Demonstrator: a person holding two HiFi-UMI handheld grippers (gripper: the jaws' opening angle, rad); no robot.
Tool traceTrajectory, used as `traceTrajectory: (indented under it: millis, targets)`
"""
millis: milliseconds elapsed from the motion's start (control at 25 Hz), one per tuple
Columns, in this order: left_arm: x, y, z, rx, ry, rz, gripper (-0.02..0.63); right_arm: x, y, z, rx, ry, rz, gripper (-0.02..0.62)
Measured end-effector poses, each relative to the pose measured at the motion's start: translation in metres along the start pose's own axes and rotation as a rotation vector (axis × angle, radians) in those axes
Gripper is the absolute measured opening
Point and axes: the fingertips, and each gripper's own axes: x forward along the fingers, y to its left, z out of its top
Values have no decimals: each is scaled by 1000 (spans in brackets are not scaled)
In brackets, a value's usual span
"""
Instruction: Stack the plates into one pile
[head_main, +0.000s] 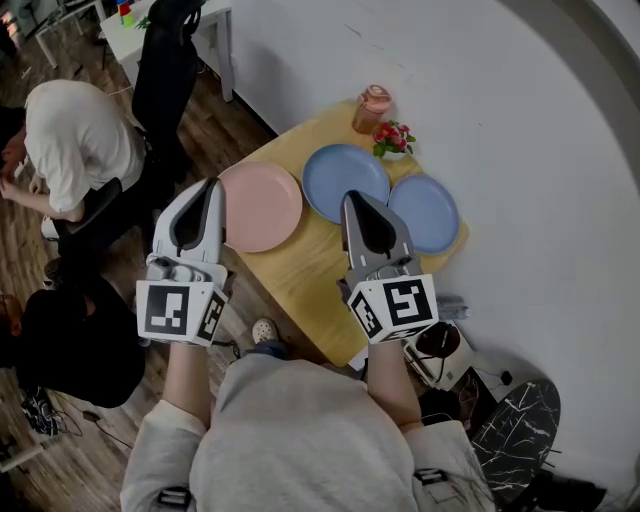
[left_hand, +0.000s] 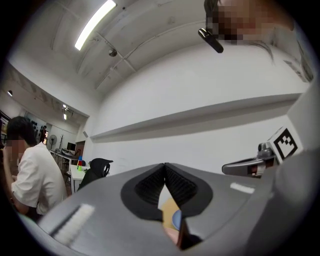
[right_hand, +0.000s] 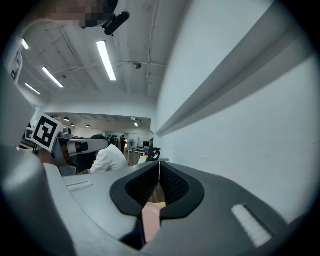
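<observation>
Left gripper (head_main: 211, 185) and right gripper (head_main: 352, 197): jaws closed, empty; cubes (head_main: 180, 312) bear square markers. Above them, pink plate (head_main: 262, 206), blue plate (head_main: 345, 178) and second blue plate (head_main: 425, 212) lie unstacked on yellow table (head_main: 300, 270).

Two tools side by side, both pointing across the tabletop (head_main: 300, 275). The left tool (head_main: 211, 184) sits off the tabletop's left edge, above the floor (head_main: 235, 130); the right tool (head_main: 352, 196) is over the tabletop itself. Between their tips, just right of the left tool, lies the left plate (head_main: 262, 206). Just ahead of the right tool's tip is the middle plate (head_main: 340, 175), close beside the left plate. Right of the right tool is the right plate (head_main: 428, 213), rim to rim with the middle one; any overlap can't be told. Beyond the middle plate stands the flower pot (head_main: 393, 141), with the jar (head_main: 372, 109) behind it at the far edge. Well left of the left tool sits a person (head_main: 75, 140), with a chair (head_main: 165, 70) beyond.
</observation>
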Motion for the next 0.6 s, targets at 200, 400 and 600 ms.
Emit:
traceTrajectory:
  millis: [200,400,600]
  targets:
    - [16,22,-43,-36,90,-13,58,27,0,-48,87,123,-27,9]
    - [26,47,-102,-84,224,-7,60,46,-1,-112,207,278,-62,9]
    - [34,64,-173,-161,394,-31,61,61,-3,-178,326,431,-89,11]
